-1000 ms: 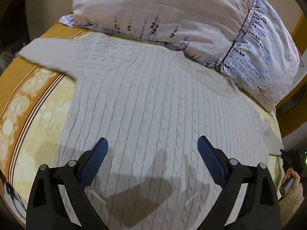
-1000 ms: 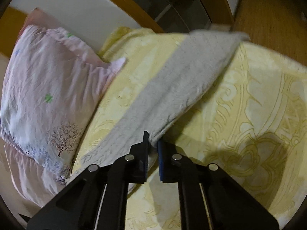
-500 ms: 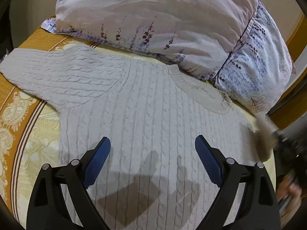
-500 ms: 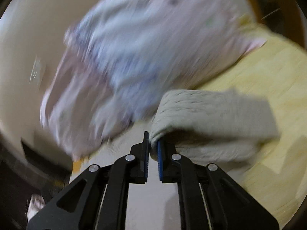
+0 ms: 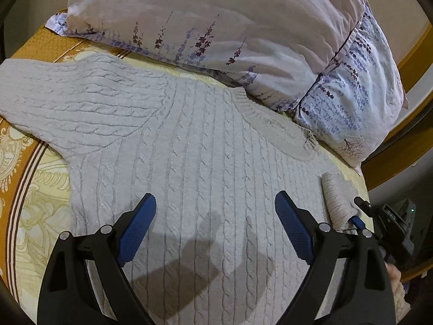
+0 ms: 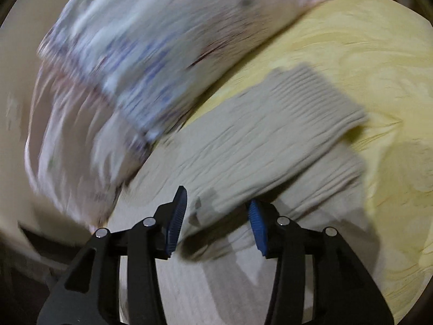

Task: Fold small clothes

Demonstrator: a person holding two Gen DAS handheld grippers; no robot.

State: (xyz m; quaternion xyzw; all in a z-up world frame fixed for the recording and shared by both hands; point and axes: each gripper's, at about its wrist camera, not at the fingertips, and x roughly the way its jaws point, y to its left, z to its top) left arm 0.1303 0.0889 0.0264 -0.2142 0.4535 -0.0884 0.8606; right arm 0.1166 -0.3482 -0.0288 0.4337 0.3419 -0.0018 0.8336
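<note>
A pale grey cable-knit sweater point(image 5: 205, 146) lies flat on the bed, neckline toward the pillow and left sleeve point(image 5: 67, 103) spread out to the left. My left gripper point(image 5: 215, 203) hovers over the sweater's body, wide open with its jaws closing slightly and nothing gripped. The right sleeve point(image 5: 337, 197) is folded back onto the sweater's right edge. My right gripper point(image 6: 216, 214) sits at that fold. Its jaws are opening, and the sleeve point(image 6: 270, 140) lies between the blue pads without being pressed. The right gripper point(image 5: 358, 212) also shows at the left wrist view's right edge.
A big floral pillow point(image 5: 243, 40) lies just behind the neckline and looks blurred in the right wrist view point(image 6: 135, 67). The yellow patterned bedspread point(image 5: 32, 189) has an orange border at left. A wooden bed frame point(image 5: 392, 162) runs along the right. A hand point(image 5: 393, 273) holds the right gripper.
The right gripper swung the sleeve from the outstretched side over onto the sweater, and its shut jaws have parted. The left gripper crept toward the pillow, staying open.
</note>
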